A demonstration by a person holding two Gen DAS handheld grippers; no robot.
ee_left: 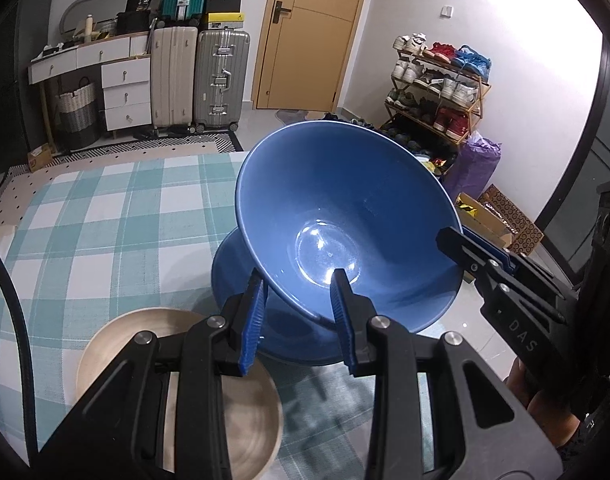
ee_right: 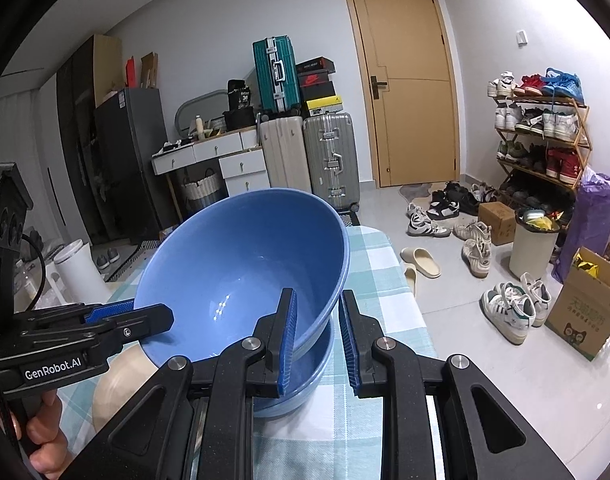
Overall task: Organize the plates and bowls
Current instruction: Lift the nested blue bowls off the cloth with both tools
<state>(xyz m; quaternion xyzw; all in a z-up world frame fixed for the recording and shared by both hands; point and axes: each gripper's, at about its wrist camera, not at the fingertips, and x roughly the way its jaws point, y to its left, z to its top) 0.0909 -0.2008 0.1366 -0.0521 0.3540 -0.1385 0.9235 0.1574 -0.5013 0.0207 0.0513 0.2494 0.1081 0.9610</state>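
Blue ribbed pads of left gripper (ee_left: 299, 294) clamped on near rim of blue bowl (ee_left: 345, 216), one pad inside, one outside. Right gripper (ee_right: 318, 322) likewise closed on same bowl's opposite rim. Bowl held tilted, mouth toward cameras, its base just above second blue bowl (ee_left: 241, 276) resting on table. Pale wooden bowl (ee_left: 209, 392) just beside, nearer left gripper, on teal-and-white checked tablecloth (ee_left: 105, 208). Beyond table: grey-tiled floor with scattered sneakers (ee_right: 429, 224), beige and silver suitcases (ee_left: 201, 76) against wall, shoe rack (ee_left: 437, 84), wooden door (ee_left: 309, 32).
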